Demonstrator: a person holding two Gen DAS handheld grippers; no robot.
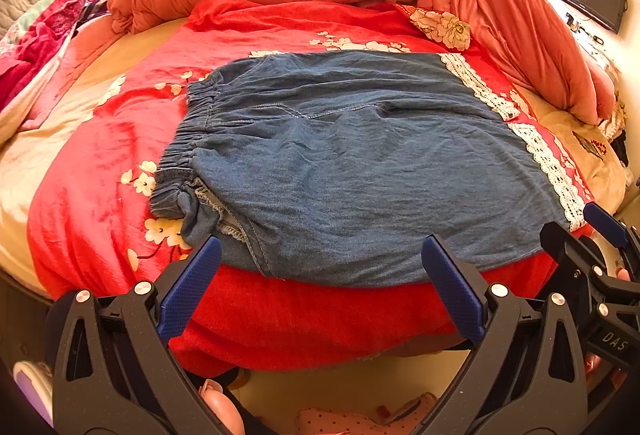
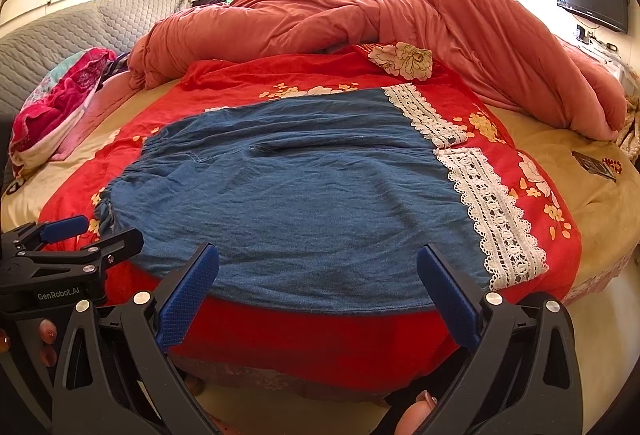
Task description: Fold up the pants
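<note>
Denim pants [image 1: 352, 163] are lying flat on red blanket [image 1: 100, 171], w/ no fold showing (lace hems to right); left gripper [image 1: 320, 287] & right gripper [image 2: 318, 287] are both hovering agape, gripping nothing.

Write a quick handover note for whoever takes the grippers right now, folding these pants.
Left gripper: open, empty, at the near edge of the bed.
Right gripper: open, empty, beside it.
Pants: blue denim, spread flat on the red blanket, waistband to the left, lace hems to the right.
Done: pants laid out, no fold visible yet.
Left: all the folding, probably starting from the near edge.
</note>
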